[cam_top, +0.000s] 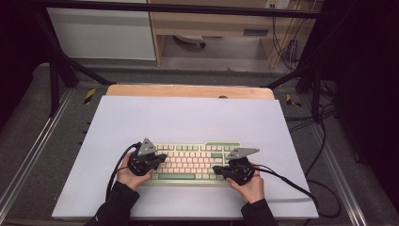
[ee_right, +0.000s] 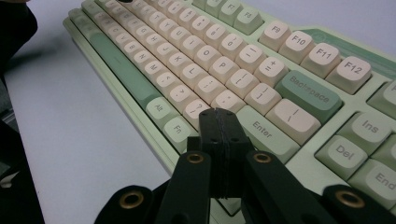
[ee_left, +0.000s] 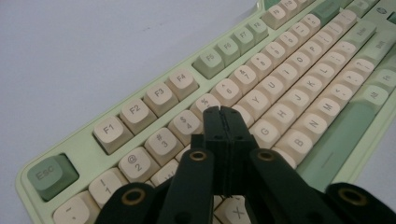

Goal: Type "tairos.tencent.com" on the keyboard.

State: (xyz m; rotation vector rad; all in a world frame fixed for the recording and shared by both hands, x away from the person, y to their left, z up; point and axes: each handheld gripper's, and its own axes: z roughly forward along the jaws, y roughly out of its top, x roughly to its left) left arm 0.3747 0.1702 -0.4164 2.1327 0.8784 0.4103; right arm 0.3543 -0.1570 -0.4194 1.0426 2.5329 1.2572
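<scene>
Keyboard [cam_top: 193, 162] work with closed jaws calls for one key at a time: lower each tip straight onto a keycap's middle, press lightly, lift clear. The left gripper [ee_left: 223, 116] is clenched on nothing, its tip over the keys near R and T; the right gripper [ee_right: 219, 119], likewise clenched and empty, hangs by the Enter key [ee_right: 266, 133]. The keyboard lies at six o'clock on the white mat [cam_top: 188, 117], mint-green case, cream keycaps, darker green Esc, Backspace and spacebar.
</scene>
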